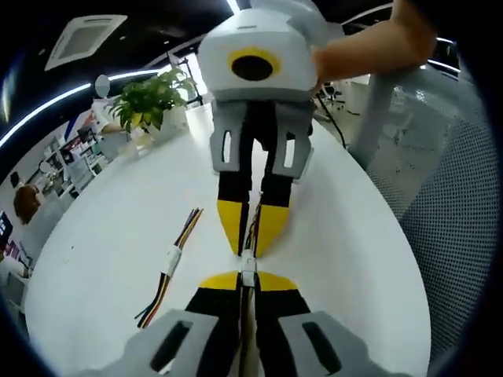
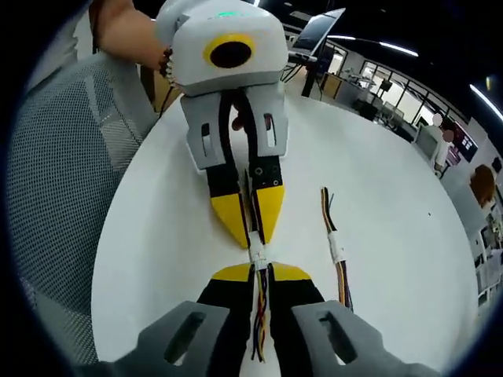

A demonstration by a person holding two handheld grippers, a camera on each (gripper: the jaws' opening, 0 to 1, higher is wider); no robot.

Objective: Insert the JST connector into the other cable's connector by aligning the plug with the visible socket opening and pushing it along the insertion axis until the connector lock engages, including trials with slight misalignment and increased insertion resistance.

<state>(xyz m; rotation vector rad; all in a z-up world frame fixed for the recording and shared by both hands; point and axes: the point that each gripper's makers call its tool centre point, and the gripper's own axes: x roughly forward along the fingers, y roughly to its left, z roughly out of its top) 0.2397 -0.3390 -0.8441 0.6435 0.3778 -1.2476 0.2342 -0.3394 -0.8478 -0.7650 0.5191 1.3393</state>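
Note:
Two small white JST connectors [image 1: 247, 267] meet tip to tip above the white table [image 1: 102, 251]. I cannot tell whether they are locked together. In the left gripper view, my left gripper [image 1: 247, 281] rises from the bottom, shut on its cable just behind the connector. My right gripper [image 1: 252, 239] comes down from the top, shut on the other cable. In the right gripper view, the right gripper [image 2: 260, 272] holds coloured wires [image 2: 261, 314] that run back between its jaws. The left gripper [image 2: 253, 236] faces it across the white connectors [image 2: 257, 254].
A spare cable with a white connector [image 1: 171, 259] [image 2: 336, 250] lies flat on the table beside the grippers. A potted plant [image 1: 149, 102] stands at the far edge. A grey mesh chair [image 1: 464, 196] [image 2: 63, 157] is close to the table's rim. Bare forearms [image 1: 369, 43] [image 2: 126, 31] hold the grippers.

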